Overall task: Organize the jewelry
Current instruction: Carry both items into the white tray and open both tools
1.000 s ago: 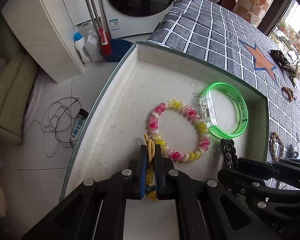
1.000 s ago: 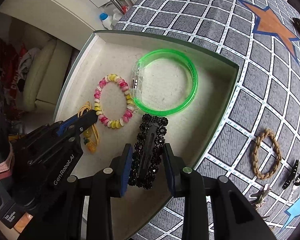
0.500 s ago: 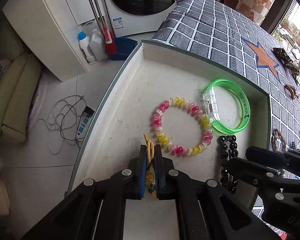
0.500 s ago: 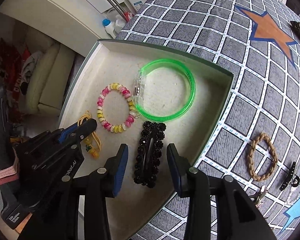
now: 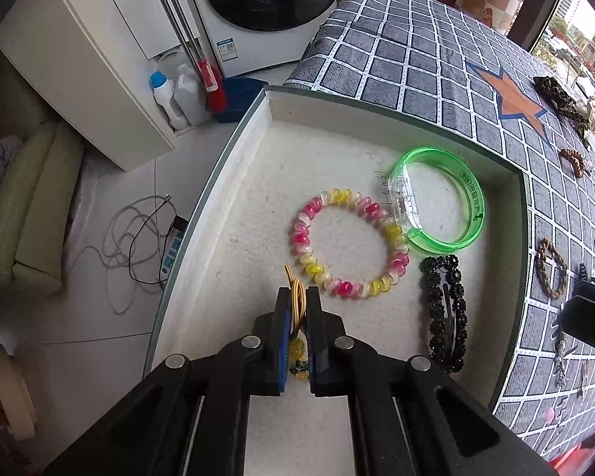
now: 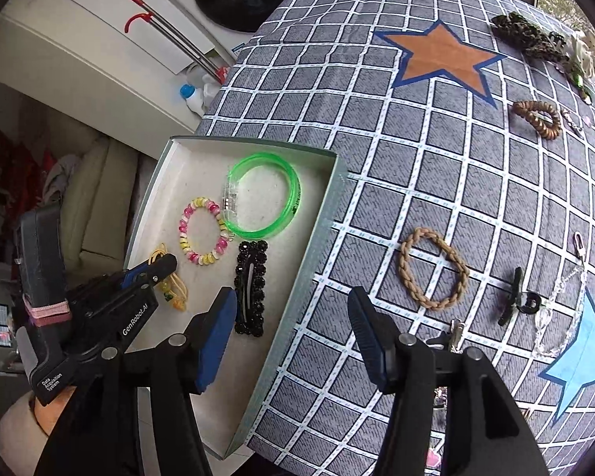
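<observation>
Jewelry tray point(image 6: 317, 238) left-center of right view. Left tool point(image 5: 296, 305) clamps yellow cord point(image 5: 297, 301), lower left; beads point(image 6: 202, 230), bangle point(image 6: 263, 194), black clip point(image 6: 252, 287) inside. Right tool point(image 6: 291, 309) wide, holding nothing, bottom center.

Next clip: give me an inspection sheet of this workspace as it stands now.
Surface: checked cloth, star patches.
Job's things: tray holds green bangle, pink-yellow bead bracelet, black hair clip, yellow cord.
Clutter: braided ring, black claw clip, brown scrunchie on cloth.
Grippers: left tool shut on yellow cord; right tool open, empty.
Cables: white cable on floor.
Surroundings: washing machine, detergent bottles.
</observation>
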A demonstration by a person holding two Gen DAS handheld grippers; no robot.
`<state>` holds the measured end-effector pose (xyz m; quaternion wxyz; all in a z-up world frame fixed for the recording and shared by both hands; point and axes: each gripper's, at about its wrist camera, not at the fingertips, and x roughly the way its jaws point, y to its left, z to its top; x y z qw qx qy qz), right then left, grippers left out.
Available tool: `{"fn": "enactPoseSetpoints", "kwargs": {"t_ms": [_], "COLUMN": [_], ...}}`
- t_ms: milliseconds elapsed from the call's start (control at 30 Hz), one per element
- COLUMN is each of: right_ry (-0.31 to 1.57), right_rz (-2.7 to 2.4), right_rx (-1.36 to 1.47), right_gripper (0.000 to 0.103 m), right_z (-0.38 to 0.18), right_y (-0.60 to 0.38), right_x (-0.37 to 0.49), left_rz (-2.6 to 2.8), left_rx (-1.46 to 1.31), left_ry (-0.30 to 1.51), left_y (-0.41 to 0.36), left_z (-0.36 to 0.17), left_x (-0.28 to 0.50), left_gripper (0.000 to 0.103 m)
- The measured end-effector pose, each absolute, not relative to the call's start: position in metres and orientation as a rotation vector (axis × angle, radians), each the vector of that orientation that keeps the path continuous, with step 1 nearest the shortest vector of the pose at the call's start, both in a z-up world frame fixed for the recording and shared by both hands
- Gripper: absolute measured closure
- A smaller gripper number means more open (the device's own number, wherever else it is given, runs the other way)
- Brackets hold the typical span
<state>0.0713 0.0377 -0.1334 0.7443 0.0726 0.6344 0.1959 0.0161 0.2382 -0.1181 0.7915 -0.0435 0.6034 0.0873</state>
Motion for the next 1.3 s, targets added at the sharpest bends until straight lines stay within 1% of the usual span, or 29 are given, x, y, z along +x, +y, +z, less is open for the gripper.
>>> {"fn": "enactPoseSetpoints", "kwargs": {"t_ms": [67, 200, 233, 267, 600, 1033, 1067, 1100, 1133, 1167, 1300], "right_ry": [1.386, 1.377, 1.373, 1.368, 1.375, 1.35, 1.349, 1.348, 1.346, 1.344, 1.338], "right_rz": [0.397, 0.321, 0.302, 0.283, 0.132, 0.042, 0.036, 0.029, 0.022, 0.014, -0.007], "right_rx": [0.178, 0.206, 0.214, 0.225, 0.314, 0.377, 0.382, 0.386, 0.39, 0.394, 0.408], "right_gripper": [0.035, 0.033, 0.026, 0.022, 0.022, 0.021, 0.021, 0.021, 0.02, 0.02, 0.02], "right_z": [-0.132, -0.129, -0.128, -0.127, -0.134, -0.134, -0.134, -0.135, -0.135, -0.136, -0.138], "right_y": [0.021, -0.012, -0.021, -0.029, -0.102, -0.152, -0.155, -0.158, -0.161, -0.163, -0.172], "right_x": [0.067, 0.058, 0.055, 0.053, 0.028, 0.007, 0.006, 0.005, 0.003, 0.002, -0.003], "left_rz": [0.183, 0.181, 0.181, 0.183, 0.214, 0.197, 0.198, 0.199, 0.205, 0.223, 0.2], "left_rx": [-0.089, -0.1, -0.101, -0.1, -0.117, -0.145, -0.146, -0.152, -0.158, -0.153, -0.108], "left_ry": [1.305, 1.321, 1.323, 1.325, 1.313, 1.312, 1.312, 1.311, 1.318, 1.291, 1.275], "left_y": [0.237, 0.236, 0.235, 0.235, 0.234, 0.229, 0.23, 0.229, 0.23, 0.23, 0.224], "left_z": [-0.118, -0.118, -0.118, -0.118, -0.108, -0.095, -0.094, -0.093, -0.093, -0.092, -0.101], "left_x": [0.015, 0.012, 0.011, 0.011, 0.008, 0.005, 0.004, 0.003, 0.003, 0.002, 0.006], "left_gripper": [0.09, 0.09, 0.09, 0.09, 0.089, 0.089, 0.082, 0.057, 0.0, 0.0, 0.0]}}
